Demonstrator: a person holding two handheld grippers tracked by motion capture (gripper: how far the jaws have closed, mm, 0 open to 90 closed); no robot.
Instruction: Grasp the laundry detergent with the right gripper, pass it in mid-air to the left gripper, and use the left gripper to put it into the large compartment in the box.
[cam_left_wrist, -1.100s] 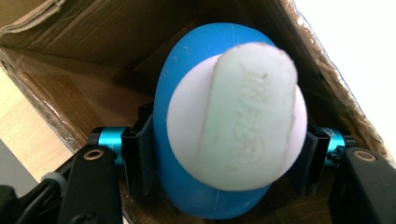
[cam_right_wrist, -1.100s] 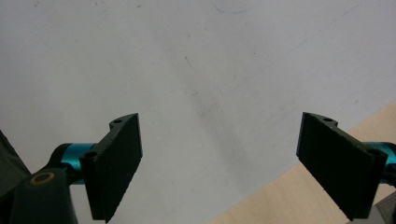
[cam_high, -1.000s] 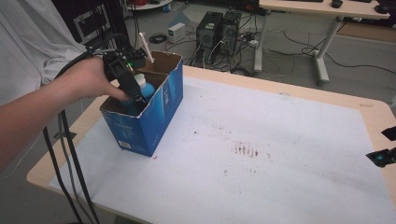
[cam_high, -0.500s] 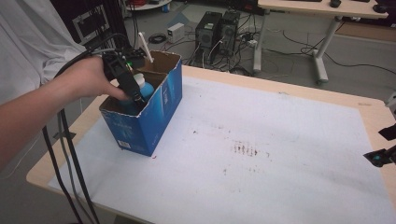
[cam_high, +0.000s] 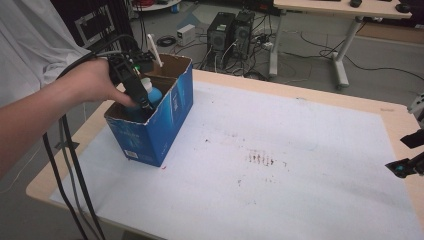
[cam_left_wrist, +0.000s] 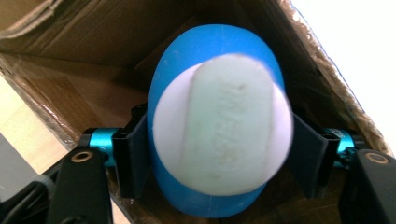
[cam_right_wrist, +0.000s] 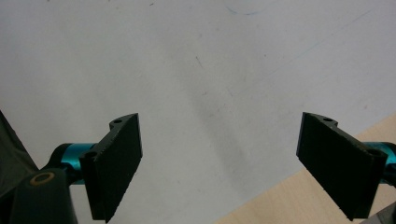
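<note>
A blue cardboard box (cam_high: 167, 117) stands open-topped at the table's far left. My left gripper (cam_high: 142, 102) reaches down into it from a hand. In the left gripper view a blue bottle (cam_left_wrist: 212, 60) with a white cap (cam_left_wrist: 224, 130) stands between the black pads (cam_left_wrist: 133, 158). The jaws have just been opening and now flank the bottle loosely. My right gripper (cam_high: 407, 165) hovers at the table's right edge. Its pads (cam_right_wrist: 116, 163) stand wide apart over the white cover (cam_right_wrist: 196, 60) with nothing between them.
A white stick (cam_high: 154, 47) pokes up from the box's far compartment. Dark smudges (cam_high: 260, 159) mark the white table cover (cam_high: 300, 150). Beyond the table are computer towers (cam_high: 232, 27), floor cables and a desk leg (cam_high: 345, 45). Black cables (cam_high: 70, 165) trail from the left gripper.
</note>
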